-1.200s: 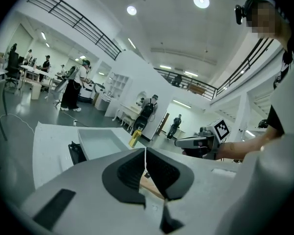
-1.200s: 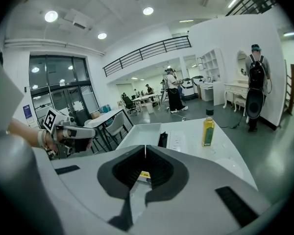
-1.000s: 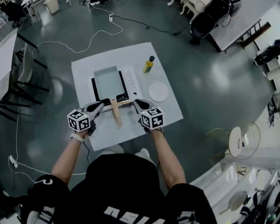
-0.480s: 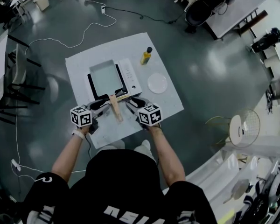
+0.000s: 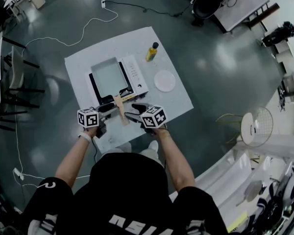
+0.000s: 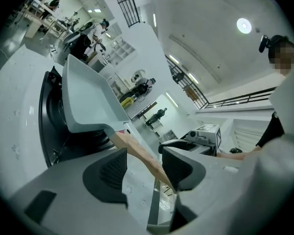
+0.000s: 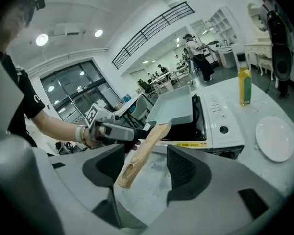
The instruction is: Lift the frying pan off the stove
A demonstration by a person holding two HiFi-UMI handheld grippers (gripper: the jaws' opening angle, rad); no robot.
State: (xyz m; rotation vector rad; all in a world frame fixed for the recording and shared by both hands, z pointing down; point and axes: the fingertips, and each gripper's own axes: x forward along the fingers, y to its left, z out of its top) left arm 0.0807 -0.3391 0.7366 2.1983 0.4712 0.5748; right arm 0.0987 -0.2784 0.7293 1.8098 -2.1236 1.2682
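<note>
Square grey frying pan (image 5: 109,78) on black-and-white stove (image 5: 137,75), pale wooden handle (image 5: 120,110) pointing back between left tongs (image 6: 144,164) and right tongs (image 7: 144,161), both just opened wide, handle in gaps, ungripped.

A white square table (image 5: 81,65) carries three things. The stove (image 5: 136,75), white with a black cooking field, stands on the left half of the table as the head view shows it. Just beside the stove's far right corner a yellow bottle (image 5: 151,52) with a dark cap stands upright. A round white plate (image 5: 164,81) lies flat to the right of the stove, apart from both.
</note>
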